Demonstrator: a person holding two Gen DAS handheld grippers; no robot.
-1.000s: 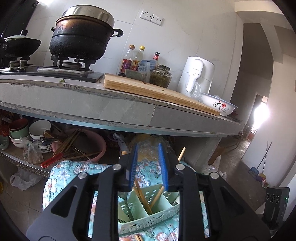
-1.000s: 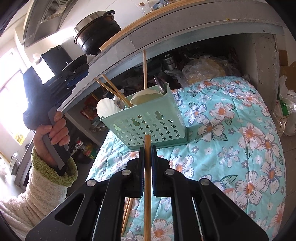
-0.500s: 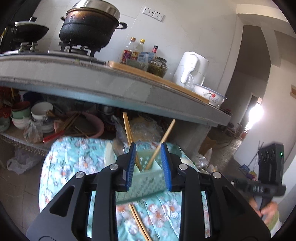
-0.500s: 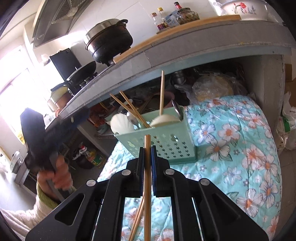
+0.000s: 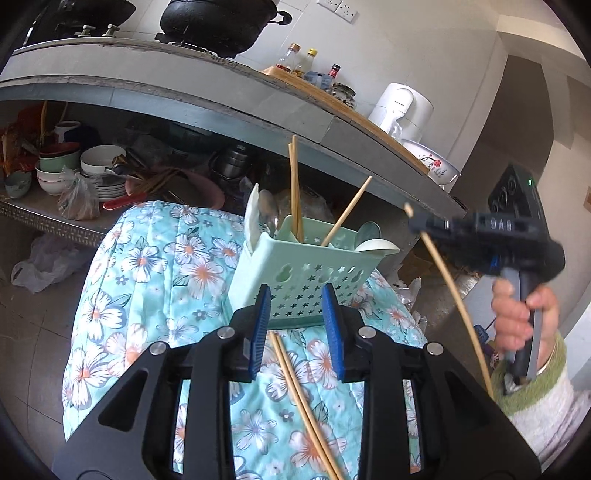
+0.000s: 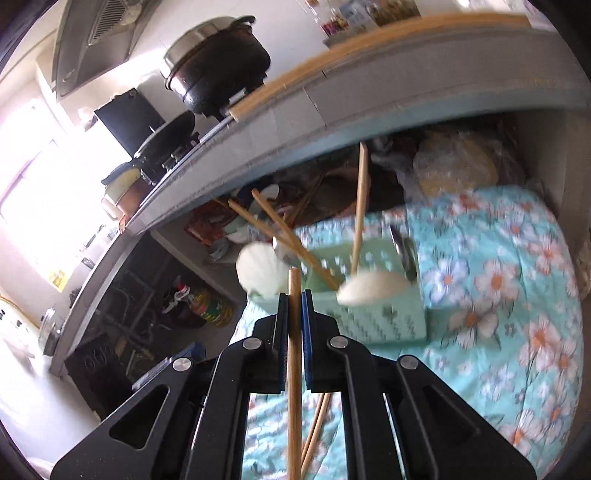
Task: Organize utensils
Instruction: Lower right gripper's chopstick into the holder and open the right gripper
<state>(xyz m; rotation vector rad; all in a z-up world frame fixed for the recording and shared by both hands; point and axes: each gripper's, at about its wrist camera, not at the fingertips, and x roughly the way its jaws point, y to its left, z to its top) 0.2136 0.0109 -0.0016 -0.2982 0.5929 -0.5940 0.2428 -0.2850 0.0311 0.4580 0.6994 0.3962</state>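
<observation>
1. I see the mint-green utensil basket (image 5: 306,273) standing upright on the floral quilt (image 5: 147,266), just in front of the shelf under the concrete counter (image 5: 221,99). The right wrist view shows the basket (image 6: 384,314) blurred.
2. Inside the basket stand a pair of chopsticks (image 5: 295,192), nearly upright, and a single chopstick (image 5: 349,210) leaning toward the right. White spoons (image 5: 376,245) and a metal spoon (image 5: 369,230) also sit in its compartments.
3. Two loose chopsticks (image 5: 303,402) lie side by side on the quilt, one end just in front of the basket's base.
4. My right gripper (image 6: 294,299) is pressed together on one chopstick (image 6: 294,369), pinching it near its upper end. From the left wrist view I see that held chopstick (image 5: 454,299) slanting down from the right gripper (image 5: 424,224), to the right of the basket and above it.
5. A hand (image 5: 524,314) in a white sleeve with a green cuff grips that gripper's handle.
6. My left gripper (image 5: 297,325) has its blue pads spread with nothing pinched; the loose chopsticks show in the gap, down on the quilt.
7. On the counter above sit a black pot (image 5: 218,22), bottles (image 5: 303,62) and a white kettle (image 5: 402,110).
</observation>
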